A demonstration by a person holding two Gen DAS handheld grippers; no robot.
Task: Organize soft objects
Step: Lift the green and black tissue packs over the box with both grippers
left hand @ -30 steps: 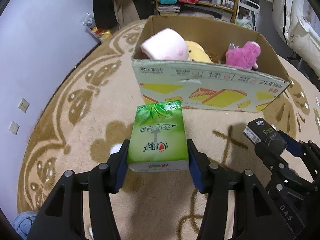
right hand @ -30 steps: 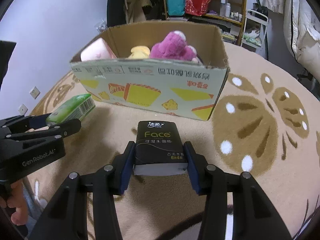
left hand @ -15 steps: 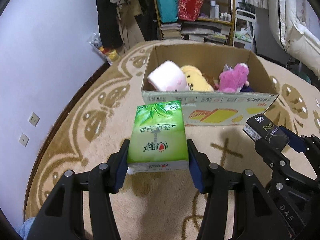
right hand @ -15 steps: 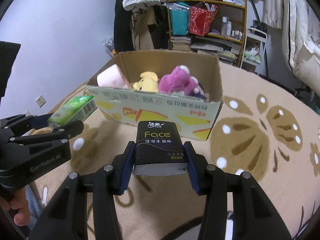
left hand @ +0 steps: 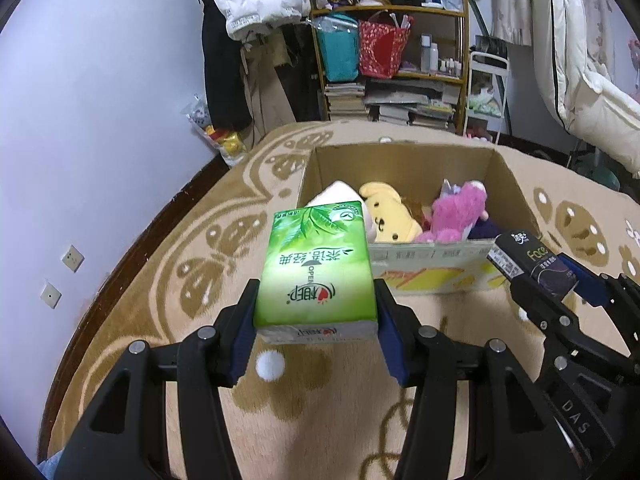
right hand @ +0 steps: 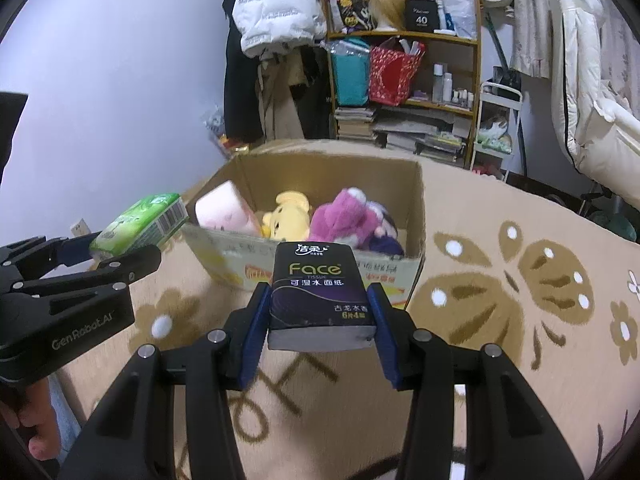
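Note:
My left gripper [left hand: 318,316] is shut on a green tissue pack [left hand: 316,268] and holds it in the air in front of an open cardboard box [left hand: 432,276]. My right gripper [right hand: 320,316] is shut on a black tissue pack [right hand: 318,294], also raised before the box [right hand: 416,208]. Inside the box lie a pink plush [right hand: 226,210], a yellow plush [right hand: 288,220] and a magenta plush [right hand: 344,218]. The green pack also shows in the right wrist view [right hand: 140,226], and the black pack in the left wrist view [left hand: 532,262].
The box stands on a beige patterned rug [right hand: 500,280]. A cluttered shelf [right hand: 404,80] with bags, books and bottles stands behind it, with hanging jackets [right hand: 276,8] to its left. A wall [left hand: 80,120] runs along the left, and white bedding [left hand: 592,92] lies at the right.
Both grippers have risen with their tissue packs, so the views look down into the box from higher up. The grips have not changed.

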